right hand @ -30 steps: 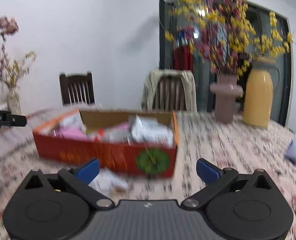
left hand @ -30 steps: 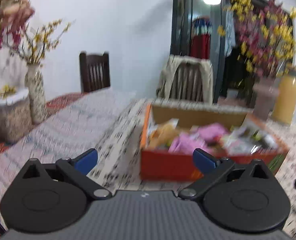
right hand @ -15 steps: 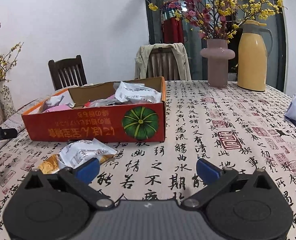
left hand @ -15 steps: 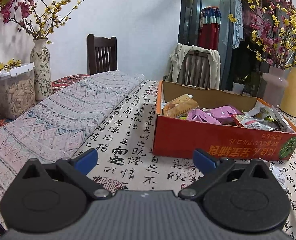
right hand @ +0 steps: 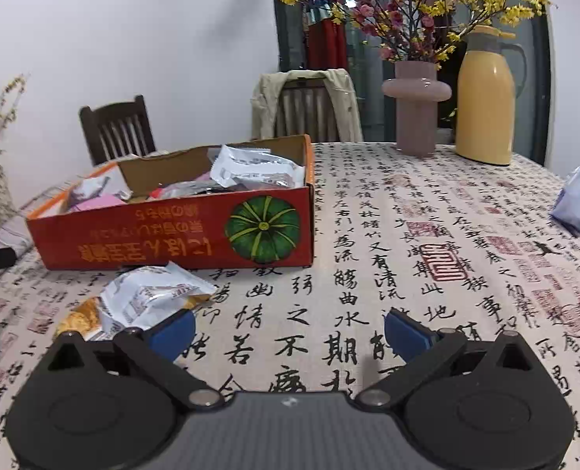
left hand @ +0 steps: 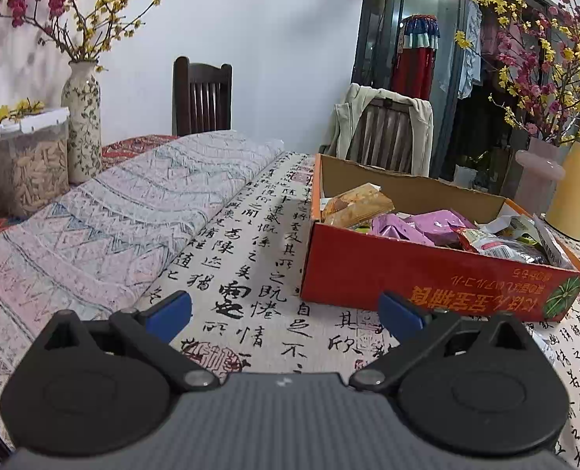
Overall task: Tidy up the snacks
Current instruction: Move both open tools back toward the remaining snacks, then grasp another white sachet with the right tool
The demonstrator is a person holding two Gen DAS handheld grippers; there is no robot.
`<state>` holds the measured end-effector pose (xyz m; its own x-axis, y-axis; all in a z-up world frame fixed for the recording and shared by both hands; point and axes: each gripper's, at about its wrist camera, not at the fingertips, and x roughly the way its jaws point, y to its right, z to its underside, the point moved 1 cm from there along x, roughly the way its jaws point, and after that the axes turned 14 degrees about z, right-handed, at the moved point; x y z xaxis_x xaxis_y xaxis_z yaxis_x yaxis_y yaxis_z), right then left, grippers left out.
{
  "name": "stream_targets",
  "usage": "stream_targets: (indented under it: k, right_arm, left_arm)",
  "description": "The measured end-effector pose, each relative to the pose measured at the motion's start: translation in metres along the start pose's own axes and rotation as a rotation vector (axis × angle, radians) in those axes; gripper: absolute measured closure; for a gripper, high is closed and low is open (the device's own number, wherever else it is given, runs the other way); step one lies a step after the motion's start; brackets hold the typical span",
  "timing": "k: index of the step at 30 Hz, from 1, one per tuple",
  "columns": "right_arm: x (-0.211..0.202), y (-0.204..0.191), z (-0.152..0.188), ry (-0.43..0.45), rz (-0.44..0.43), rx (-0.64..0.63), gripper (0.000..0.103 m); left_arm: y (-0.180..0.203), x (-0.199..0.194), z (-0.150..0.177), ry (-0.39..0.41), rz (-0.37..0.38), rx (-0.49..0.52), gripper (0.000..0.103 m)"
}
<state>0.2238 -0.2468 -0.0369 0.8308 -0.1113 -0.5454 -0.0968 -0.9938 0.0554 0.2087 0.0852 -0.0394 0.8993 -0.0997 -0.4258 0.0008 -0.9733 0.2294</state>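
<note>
A red cardboard box [left hand: 427,278] [right hand: 172,235] with a green pumpkin print holds several snack packets, pink, orange and silver. On the tablecloth in front of the box lies a loose white and orange snack packet [right hand: 145,301], just ahead of my right gripper's left finger. My left gripper [left hand: 286,311] is open over the cloth, left of the box, with nothing between its fingers. My right gripper [right hand: 290,331] is open too, low over the table, holding nothing.
A pink vase of flowers [right hand: 415,109] and a yellow thermos [right hand: 483,98] stand at the far right. A blue-white bag [right hand: 579,201] lies at the right edge. A folded patterned cloth [left hand: 114,215], a floral vase [left hand: 80,117] and a clear container [left hand: 27,164] are on the left. Chairs stand behind.
Both views swung and dropped from a blurred sweep and have now settled lower and closer to the table. The loose packet now lies nearer my right gripper. Both grippers stayed open.
</note>
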Motion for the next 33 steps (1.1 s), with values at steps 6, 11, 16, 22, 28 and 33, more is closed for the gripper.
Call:
stream_targets:
  k: [6,11,16,22,28,33]
  right_arm:
    - [-0.004,-0.034,-0.013,0.016,-0.046,-0.049,0.000]
    - [0.004,-0.065,-0.029,-0.009,-0.079,-0.069,0.000]
    - [0.025,-0.086,-0.039,-0.085,-0.059,-0.036,0.000]
    - [0.047,-0.095,-0.037,-0.158,0.014,-0.010,0.002]
    - [0.041,-0.083,-0.025,-0.151,0.021,-0.051,0.019]
    - [0.033,-0.078,-0.022,-0.107,-0.024,-0.111,0.064]
  left_arm:
    - [-0.003,0.001,0.000,-0.007,0.005,-0.018,0.000]
    - [-0.003,0.002,0.000,-0.009,0.008,-0.025,0.000]
    - [-0.005,0.002,0.000,-0.010,0.014,-0.032,0.000]
    - [-0.005,0.002,0.000,-0.011,0.022,-0.037,0.000]
    - [-0.005,0.001,0.000,-0.006,0.029,-0.038,0.000]
    - [-0.006,0.001,0.000,-0.008,0.027,-0.039,0.000]
